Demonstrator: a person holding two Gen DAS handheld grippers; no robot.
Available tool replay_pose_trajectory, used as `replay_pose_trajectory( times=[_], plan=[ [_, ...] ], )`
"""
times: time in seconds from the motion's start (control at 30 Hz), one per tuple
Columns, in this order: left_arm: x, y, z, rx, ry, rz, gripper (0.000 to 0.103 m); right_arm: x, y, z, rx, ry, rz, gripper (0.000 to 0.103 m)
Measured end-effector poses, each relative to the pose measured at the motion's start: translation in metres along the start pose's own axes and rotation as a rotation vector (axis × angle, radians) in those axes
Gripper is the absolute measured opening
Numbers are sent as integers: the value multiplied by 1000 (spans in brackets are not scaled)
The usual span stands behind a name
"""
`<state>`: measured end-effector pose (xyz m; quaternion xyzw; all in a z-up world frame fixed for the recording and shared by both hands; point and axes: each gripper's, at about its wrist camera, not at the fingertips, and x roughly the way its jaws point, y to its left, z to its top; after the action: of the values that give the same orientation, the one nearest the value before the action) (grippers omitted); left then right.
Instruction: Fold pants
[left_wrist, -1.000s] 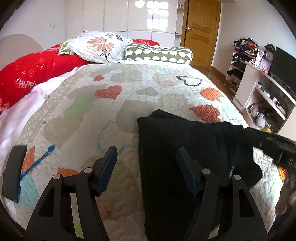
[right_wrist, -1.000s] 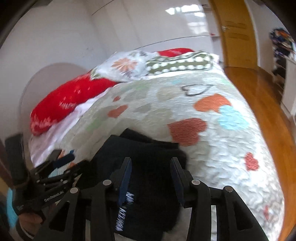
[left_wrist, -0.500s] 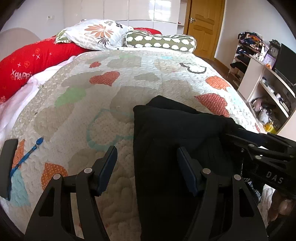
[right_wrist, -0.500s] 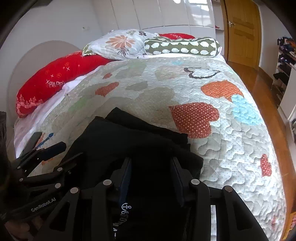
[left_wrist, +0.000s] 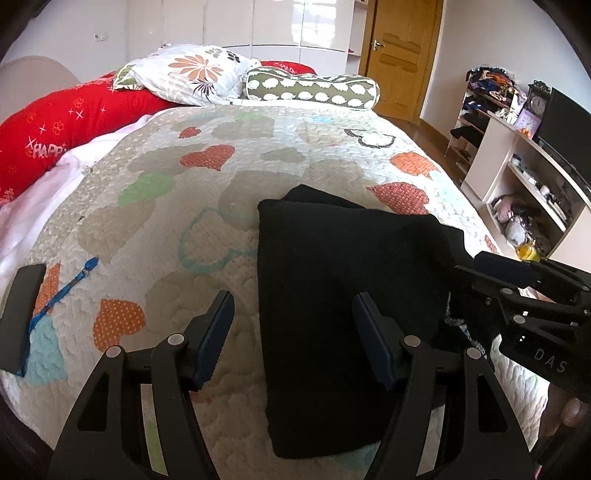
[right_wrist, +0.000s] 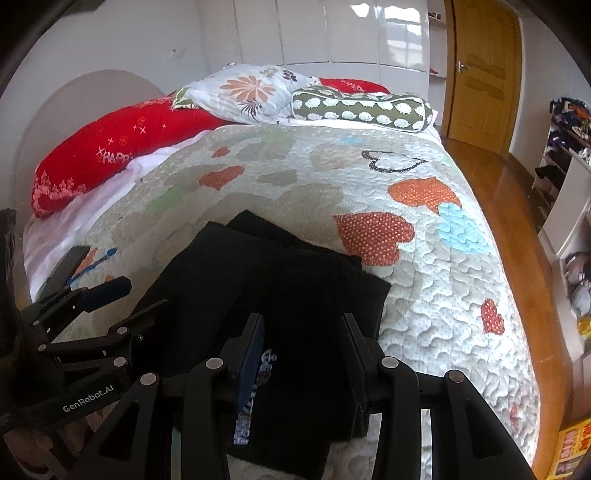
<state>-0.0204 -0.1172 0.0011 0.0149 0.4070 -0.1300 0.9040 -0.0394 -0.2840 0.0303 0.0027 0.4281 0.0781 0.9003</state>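
Observation:
Black pants (left_wrist: 332, 288) lie folded into a rectangle on the heart-patterned quilt (left_wrist: 229, 158); they also show in the right wrist view (right_wrist: 280, 288), with white lettering near the front edge. My left gripper (left_wrist: 293, 321) is open above the pants' left edge, holding nothing. My right gripper (right_wrist: 303, 332) is open over the pants' near right part, holding nothing. It shows at the right of the left wrist view (left_wrist: 517, 280). The left gripper shows at the left of the right wrist view (right_wrist: 122, 295).
A dark phone-like slab (left_wrist: 22, 295) and a blue strap (left_wrist: 66, 288) lie near the quilt's left edge. Red, floral and green pillows (left_wrist: 207, 74) sit at the bed's head. Shelves (left_wrist: 528, 162) and wooden floor (right_wrist: 517, 206) are to the right.
Both grippers have pulled back and risen a little from the pants, so more of the bed shows. The pants lie still and both grippers stay open.

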Motion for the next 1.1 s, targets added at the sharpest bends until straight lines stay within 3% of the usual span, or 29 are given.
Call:
replay_pose_trajectory(
  times=[0.33,0.9,1.1],
  plan=[
    [8,-1,-13,-8,22,0,67,18,5,-24,-40,71,-65,41],
    [7,1,-13,-16,18,-9,67,13,4,-25,-45,65,-78,45],
    [-3,13,-5,-35,-5,-44,67,6,-2,-24,-33,51,-59,47]
  ],
)
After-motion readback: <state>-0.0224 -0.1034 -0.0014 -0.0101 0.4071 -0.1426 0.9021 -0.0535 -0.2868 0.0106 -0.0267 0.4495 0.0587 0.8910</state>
